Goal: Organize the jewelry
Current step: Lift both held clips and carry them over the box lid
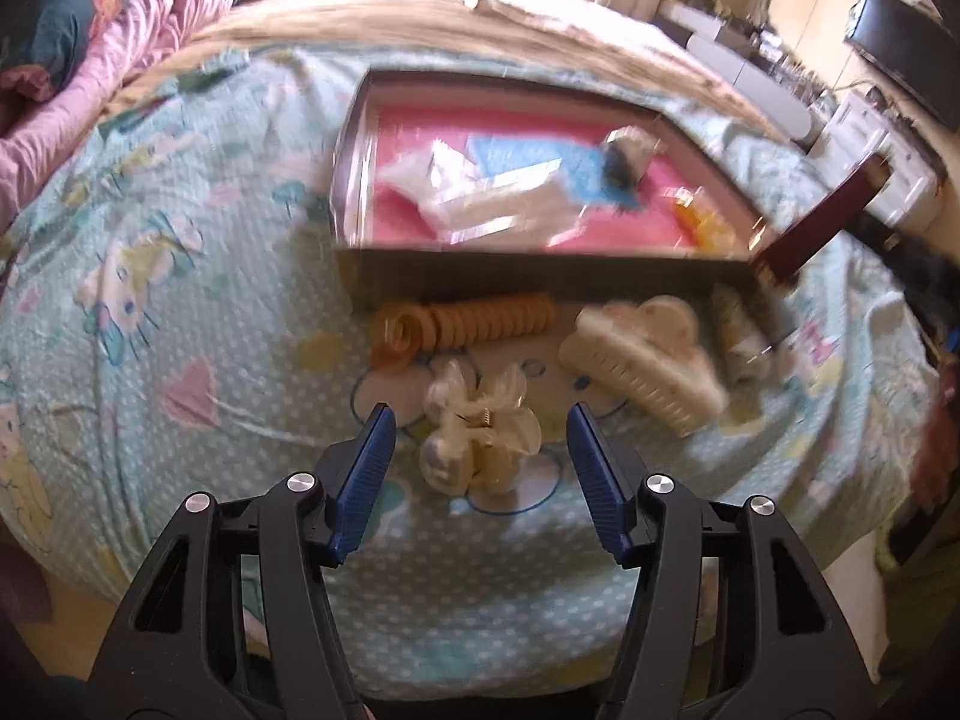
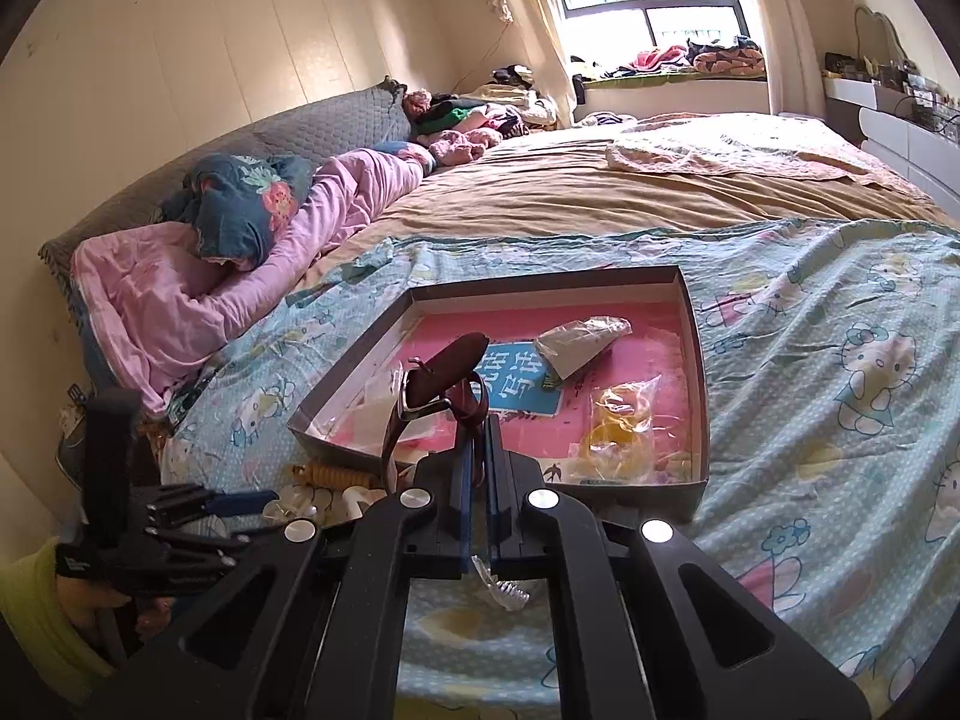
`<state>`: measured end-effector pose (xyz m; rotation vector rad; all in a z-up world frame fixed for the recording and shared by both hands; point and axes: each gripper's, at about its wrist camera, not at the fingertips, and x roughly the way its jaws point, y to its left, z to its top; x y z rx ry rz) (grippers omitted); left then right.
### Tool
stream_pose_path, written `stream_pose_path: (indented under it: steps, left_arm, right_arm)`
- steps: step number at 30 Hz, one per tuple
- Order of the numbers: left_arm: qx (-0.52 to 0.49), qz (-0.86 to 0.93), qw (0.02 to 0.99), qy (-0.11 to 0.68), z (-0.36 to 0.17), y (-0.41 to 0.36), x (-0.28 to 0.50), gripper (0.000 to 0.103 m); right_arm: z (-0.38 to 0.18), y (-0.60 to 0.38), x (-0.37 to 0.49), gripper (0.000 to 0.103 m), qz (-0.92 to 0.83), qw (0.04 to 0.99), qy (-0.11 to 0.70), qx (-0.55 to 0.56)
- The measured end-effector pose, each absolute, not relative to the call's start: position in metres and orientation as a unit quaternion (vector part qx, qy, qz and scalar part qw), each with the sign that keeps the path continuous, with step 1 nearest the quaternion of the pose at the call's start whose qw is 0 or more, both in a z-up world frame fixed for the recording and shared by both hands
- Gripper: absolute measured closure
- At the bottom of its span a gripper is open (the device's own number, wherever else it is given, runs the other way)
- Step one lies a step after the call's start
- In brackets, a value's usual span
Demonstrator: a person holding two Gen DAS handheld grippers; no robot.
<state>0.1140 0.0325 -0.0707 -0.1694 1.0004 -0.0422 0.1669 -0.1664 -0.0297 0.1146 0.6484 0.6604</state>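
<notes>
My left gripper [image 1: 480,409] stands open over the bed sheet. A translucent cream bow-shaped hair clip [image 1: 480,429] lies between its blue pads [image 1: 372,456], and neither pad touches it. Behind the clip lie an orange spiral hair tie [image 1: 480,319] and a large cream claw clip [image 1: 642,360]. My right gripper [image 2: 477,429] is shut on the dark red strap of a wristwatch [image 2: 441,387], which hangs above the near edge of an open grey box [image 2: 696,360] with a pink lining. That strap [image 1: 822,222] also shows at the right of the left wrist view.
The box [image 1: 351,180] holds clear plastic bags, one with yellow pieces [image 2: 624,426] and a grey one [image 2: 576,342], plus a blue card. Pink bedding [image 2: 198,294] is piled at the left. A white dresser [image 2: 900,138] runs along the right wall.
</notes>
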Motion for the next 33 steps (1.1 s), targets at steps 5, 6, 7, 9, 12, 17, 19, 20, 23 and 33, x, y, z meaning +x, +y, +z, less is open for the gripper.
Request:
stream_pose_path:
  steps: [5, 6, 7, 9, 12, 17, 19, 20, 23, 33]
  left_arm:
    - [-0.083, -0.009, 0.875, 0.477, -0.073, 0.04, 0.117, 0.073]
    - [-0.081, -0.009, 0.877, 0.473, -0.07, 0.039, 0.116, 0.073]
    - [-0.078, -0.01, 0.881, 0.466, -0.065, 0.038, 0.116, 0.073]
    - [-0.079, -0.017, 0.886, 0.457, -0.057, 0.036, 0.116, 0.073]
    - [-0.076, -0.024, 0.894, 0.441, -0.044, 0.032, 0.121, 0.073]
    - [-0.079, -0.023, 0.899, 0.43, -0.033, 0.031, 0.139, 0.073]
    - [-0.08, -0.024, 0.9, 0.427, -0.029, 0.03, 0.148, 0.073]
    - [-0.08, -0.024, 0.902, 0.425, -0.027, 0.029, 0.153, 0.073]
    - [-0.08, -0.026, 0.904, 0.419, -0.024, 0.025, 0.162, 0.073]
    - [-0.086, -0.047, 0.905, 0.413, -0.018, 0.006, 0.192, 0.073]
  right_arm:
    - [-0.027, -0.167, 0.172, 0.1, 0.32, 0.894, 0.308, 0.057]
    - [-0.025, -0.168, 0.173, 0.1, 0.319, 0.895, 0.305, 0.057]
    - [-0.023, -0.169, 0.174, 0.1, 0.318, 0.897, 0.302, 0.057]
    - [-0.018, -0.17, 0.178, 0.1, 0.314, 0.901, 0.294, 0.057]
    - [-0.013, -0.174, 0.185, 0.1, 0.307, 0.906, 0.286, 0.056]
    - [-0.009, -0.179, 0.203, 0.1, 0.285, 0.916, 0.278, 0.054]
    - [-0.008, -0.18, 0.209, 0.1, 0.277, 0.919, 0.274, 0.051]
    - [-0.008, -0.181, 0.213, 0.1, 0.271, 0.921, 0.274, 0.05]
    - [-0.009, -0.184, 0.22, 0.1, 0.263, 0.923, 0.275, 0.053]
    - [-0.014, -0.187, 0.239, 0.1, 0.244, 0.927, 0.281, 0.05]
